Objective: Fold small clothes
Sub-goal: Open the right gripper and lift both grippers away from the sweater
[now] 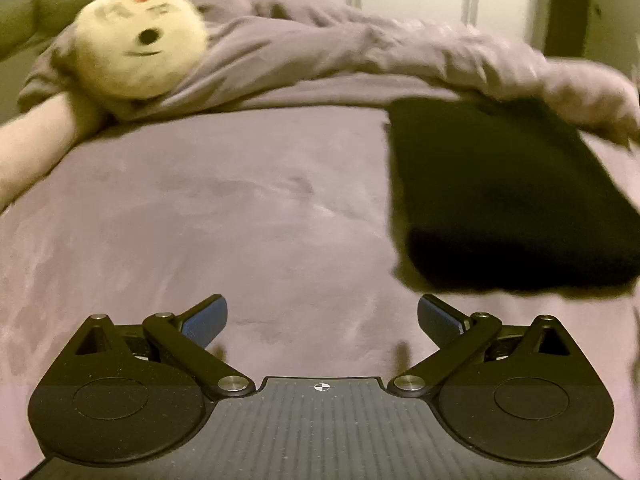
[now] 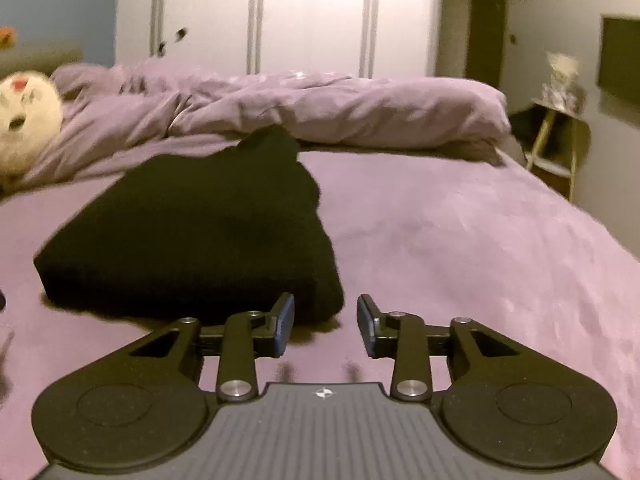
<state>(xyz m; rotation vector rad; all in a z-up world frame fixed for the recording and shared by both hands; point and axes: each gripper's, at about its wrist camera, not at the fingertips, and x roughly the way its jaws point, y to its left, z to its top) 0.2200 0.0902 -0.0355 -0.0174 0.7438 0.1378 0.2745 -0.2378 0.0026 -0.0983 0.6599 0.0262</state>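
Note:
A black garment (image 1: 508, 200) lies folded into a thick rectangle on the purple bed sheet (image 1: 240, 208). In the left wrist view it sits ahead and to the right. My left gripper (image 1: 322, 316) is wide open and empty, over bare sheet to the left of the garment. In the right wrist view the garment (image 2: 200, 232) lies ahead and left, with a loose bit sticking up at its far end. My right gripper (image 2: 325, 322) is partly open and empty, just short of the garment's near right corner.
A cream plush toy (image 1: 136, 40) lies at the back left against a rumpled purple duvet (image 2: 320, 108). A small side table (image 2: 560, 136) stands past the bed's right edge. White wardrobe doors (image 2: 304, 16) stand behind.

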